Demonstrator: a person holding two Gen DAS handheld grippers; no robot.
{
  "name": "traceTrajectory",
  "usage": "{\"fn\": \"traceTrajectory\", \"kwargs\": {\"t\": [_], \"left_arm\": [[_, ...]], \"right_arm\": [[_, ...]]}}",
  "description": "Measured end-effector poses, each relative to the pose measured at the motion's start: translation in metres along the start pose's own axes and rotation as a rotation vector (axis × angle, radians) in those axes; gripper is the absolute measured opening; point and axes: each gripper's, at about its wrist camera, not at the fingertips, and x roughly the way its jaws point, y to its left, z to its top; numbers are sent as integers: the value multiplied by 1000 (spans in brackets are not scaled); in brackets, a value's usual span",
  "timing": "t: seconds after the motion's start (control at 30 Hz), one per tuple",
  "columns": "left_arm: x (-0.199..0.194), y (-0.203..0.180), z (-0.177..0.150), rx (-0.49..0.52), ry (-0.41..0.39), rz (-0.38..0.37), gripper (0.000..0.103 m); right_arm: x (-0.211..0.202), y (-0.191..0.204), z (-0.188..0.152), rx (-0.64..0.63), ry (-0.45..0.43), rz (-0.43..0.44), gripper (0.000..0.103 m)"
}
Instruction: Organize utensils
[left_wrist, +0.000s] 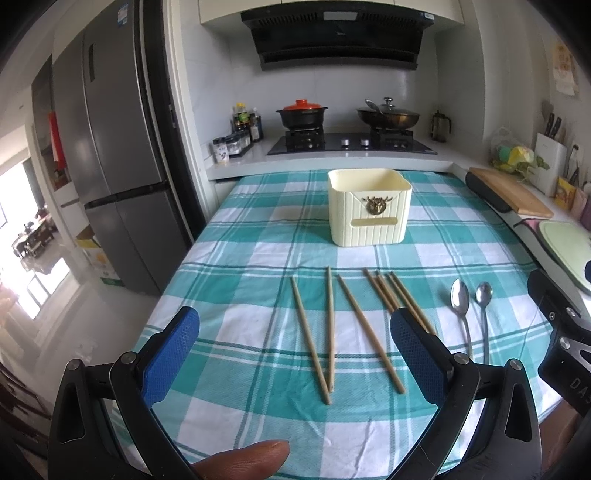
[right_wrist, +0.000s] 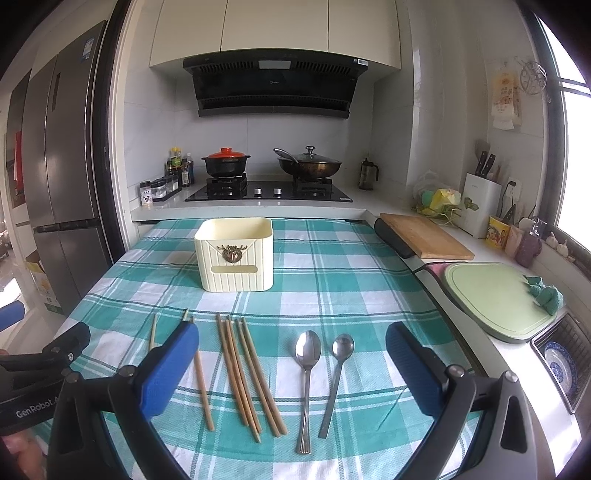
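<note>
A cream square utensil holder (left_wrist: 369, 211) (right_wrist: 236, 254) stands upright at the far middle of the checked tablecloth (left_wrist: 258, 229) (right_wrist: 332, 273). Several wooden chopsticks (left_wrist: 351, 330) (right_wrist: 243, 373) lie loose in front of it. Two metal spoons (left_wrist: 461, 306) (right_wrist: 308, 373) lie side by side to their right. My left gripper (left_wrist: 293, 343) is open and empty above the left chopsticks. My right gripper (right_wrist: 291, 362) is open and empty above the grouped chopsticks and spoons.
A stove with a red-lidded pot (right_wrist: 225, 162) and a wok (right_wrist: 308, 164) stands behind the table. A wooden board (right_wrist: 424, 236) and a green cutting board (right_wrist: 495, 295) lie on the right counter. A fridge (left_wrist: 110, 147) stands at the left.
</note>
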Motion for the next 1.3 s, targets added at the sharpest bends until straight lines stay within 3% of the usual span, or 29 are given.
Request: {"fn": "traceTrajectory", "kwargs": {"t": [0.43,0.67,0.8,0.97,1.3], "left_arm": [[21,-5,-1,35,46,13,103],[67,21,-28,51,164,63,103],[96,30,-43,21,247,47,103],[115,24,-51,20,277,16,103],[155,13,-55,14,354,-8,103]], "right_arm": [[11,4,-2,-16,24,-6,103],[25,-23,-11,-1,46,-66,103],[47,-39,-23,26,98,-80,103],[76,-51,-44,30,170,-47,103],[130,-70,-78,29,321,-93,102]]}}
